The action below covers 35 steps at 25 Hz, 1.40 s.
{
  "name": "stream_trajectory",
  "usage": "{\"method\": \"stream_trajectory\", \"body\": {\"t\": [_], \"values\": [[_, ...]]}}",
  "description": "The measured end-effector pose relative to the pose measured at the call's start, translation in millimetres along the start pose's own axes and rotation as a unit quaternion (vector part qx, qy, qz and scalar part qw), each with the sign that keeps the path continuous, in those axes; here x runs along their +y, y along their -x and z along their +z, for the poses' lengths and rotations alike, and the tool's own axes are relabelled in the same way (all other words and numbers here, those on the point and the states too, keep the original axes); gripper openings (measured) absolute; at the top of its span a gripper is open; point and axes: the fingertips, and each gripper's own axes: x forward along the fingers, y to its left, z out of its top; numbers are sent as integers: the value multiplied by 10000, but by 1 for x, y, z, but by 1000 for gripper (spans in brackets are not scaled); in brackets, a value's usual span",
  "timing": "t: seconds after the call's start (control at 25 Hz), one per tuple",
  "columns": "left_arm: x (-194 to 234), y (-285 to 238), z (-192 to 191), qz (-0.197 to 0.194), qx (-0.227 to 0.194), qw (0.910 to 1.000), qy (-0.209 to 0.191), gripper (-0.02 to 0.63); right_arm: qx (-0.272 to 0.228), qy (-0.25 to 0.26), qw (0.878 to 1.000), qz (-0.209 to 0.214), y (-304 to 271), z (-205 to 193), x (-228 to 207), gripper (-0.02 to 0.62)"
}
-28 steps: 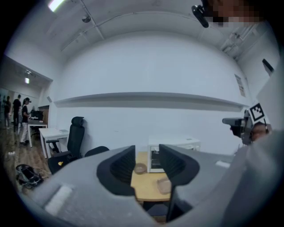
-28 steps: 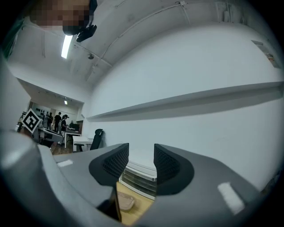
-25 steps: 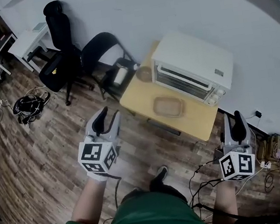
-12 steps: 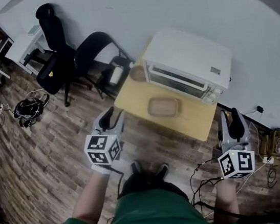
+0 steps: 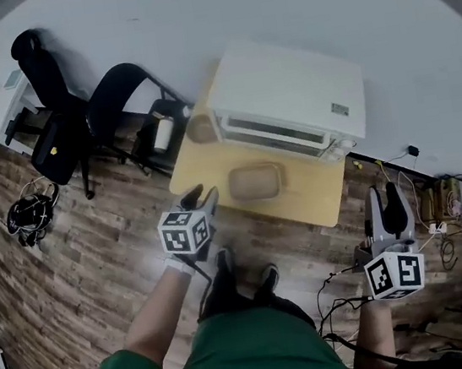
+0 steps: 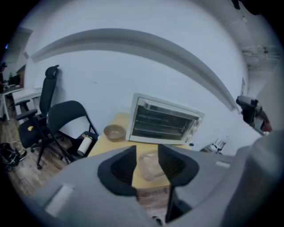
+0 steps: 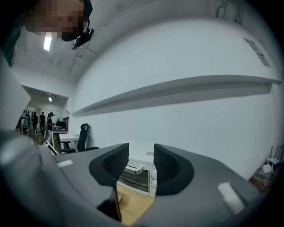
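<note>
Recorder: Left gripper (image 5: 200, 196), state and position?

Spotter: Jaws apart, a moderate gap, nothing held. It hangs over the near edge of the light wooden worktop (image 5: 306, 201), and the person's bare forearm runs back from it.

Recorder: Nearest thing?

Spotter: Clear rectangular glass dish (image 5: 255, 182), flat on the worktop just beyond the gripper tips. In the left gripper view the dish (image 6: 148, 165) shows through the gap of the left gripper (image 6: 147, 156), but it lies farther off, with no contact.

Recorder: Around the dish?

Spotter: White toaster oven (image 5: 287, 95) behind it, against the wall, door shut. Small brown round bowl (image 5: 201, 128) at the oven's left corner, apart from the dish.

Recorder: Right gripper (image 5: 385, 203)?

Spotter: Jaws apart too, empty. It sits off the worktop's right corner, above wooden floor (image 5: 69, 245) with cables, well away from the dish. The right gripper (image 7: 141, 160) points at the oven's front (image 7: 135, 175).

Recorder: Rest of site?

Spotter: Black office chair (image 5: 46, 94) and black folding chair (image 5: 119, 88) left of the worktop, and a pale bottle (image 5: 163, 133) standing between chair and worktop.
</note>
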Motion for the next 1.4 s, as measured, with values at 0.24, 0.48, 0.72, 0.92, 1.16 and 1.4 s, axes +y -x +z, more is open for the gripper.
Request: {"method": "stream_trajectory", "body": {"t": [0.24, 0.48, 0.72, 0.92, 1.16, 1.4], "values": [[4, -69, -42, -818, 1009, 9915, 30, 127, 156, 45, 9979, -627, -12, -5, 2, 160], [20, -111, -73, -1122, 1732, 9772, 503, 115, 339, 12, 9925, -1173, -19, -16, 6, 160], [28, -132, -82, -1305, 2021, 9675, 780, 115, 376, -29, 9892, -1417, -25, -23, 12, 160], [31, -142, -90, -1329, 2175, 9594, 1208, 115, 300, -140, 9889, -1449, -28, -25, 14, 158], [28, -147, -94, -1357, 2235, 9538, 1479, 112, 173, -218, 9890, -1453, -20, -25, 9, 158], [33, -152, -97, -1084, 2300, 9530, 1648, 54, 177, -352, 9884, -1464, -10, -31, -1, 158]]}}
